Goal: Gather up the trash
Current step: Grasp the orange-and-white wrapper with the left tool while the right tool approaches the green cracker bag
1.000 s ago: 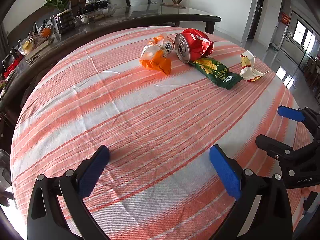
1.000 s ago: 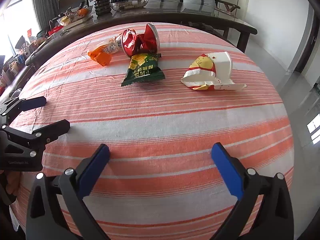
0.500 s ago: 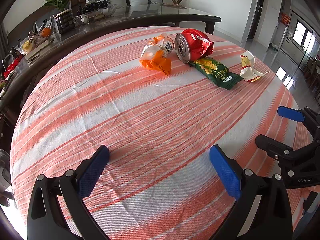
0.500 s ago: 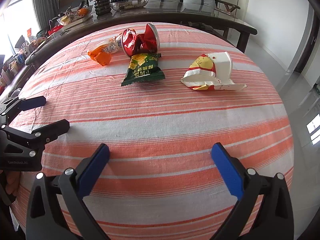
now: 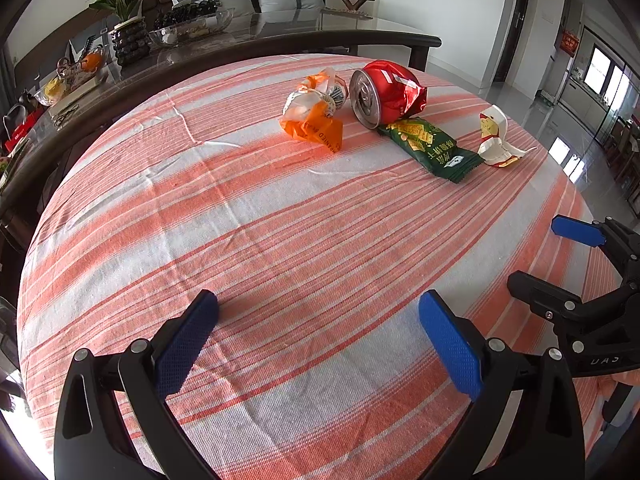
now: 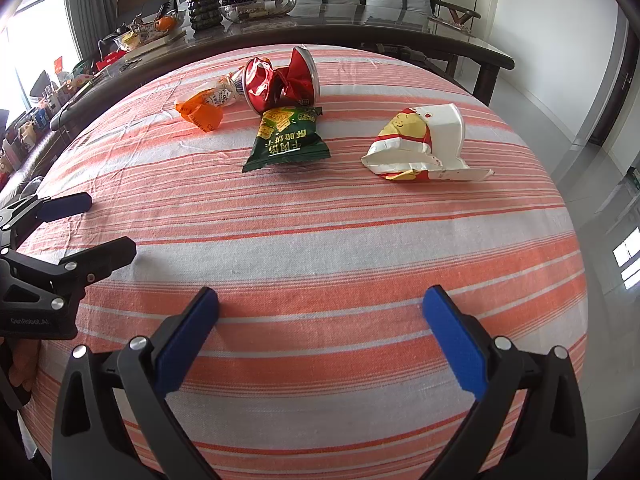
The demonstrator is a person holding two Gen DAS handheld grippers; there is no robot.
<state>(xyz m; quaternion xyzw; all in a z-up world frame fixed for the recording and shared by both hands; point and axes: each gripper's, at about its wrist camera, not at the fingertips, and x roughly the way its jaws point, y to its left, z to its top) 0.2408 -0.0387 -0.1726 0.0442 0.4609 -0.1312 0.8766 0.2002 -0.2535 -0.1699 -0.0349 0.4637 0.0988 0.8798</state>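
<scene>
Four pieces of trash lie at the far side of the striped tablecloth (image 5: 280, 240): a crumpled orange and white wrapper (image 5: 314, 114) (image 6: 206, 108), a crushed red can (image 5: 386, 92) (image 6: 280, 82), a green snack packet (image 5: 432, 148) (image 6: 286, 140) and a torn white and red paper cup (image 5: 496, 138) (image 6: 424, 144). My left gripper (image 5: 318, 332) stands open over bare cloth near the front edge, well short of the trash. My right gripper (image 6: 320, 332) is open too, nothing between its blue pads. Each gripper shows in the other's view, at the side (image 5: 576, 264) (image 6: 64, 232).
Behind the cloth runs a dark glass-topped table (image 5: 280, 36) (image 6: 360, 20) with a potted plant (image 5: 124, 20), a glass fruit bowl (image 5: 192, 24) and clutter at the left. A sofa with grey cushions stands beyond. The tiled floor (image 5: 560, 120) drops away to the right.
</scene>
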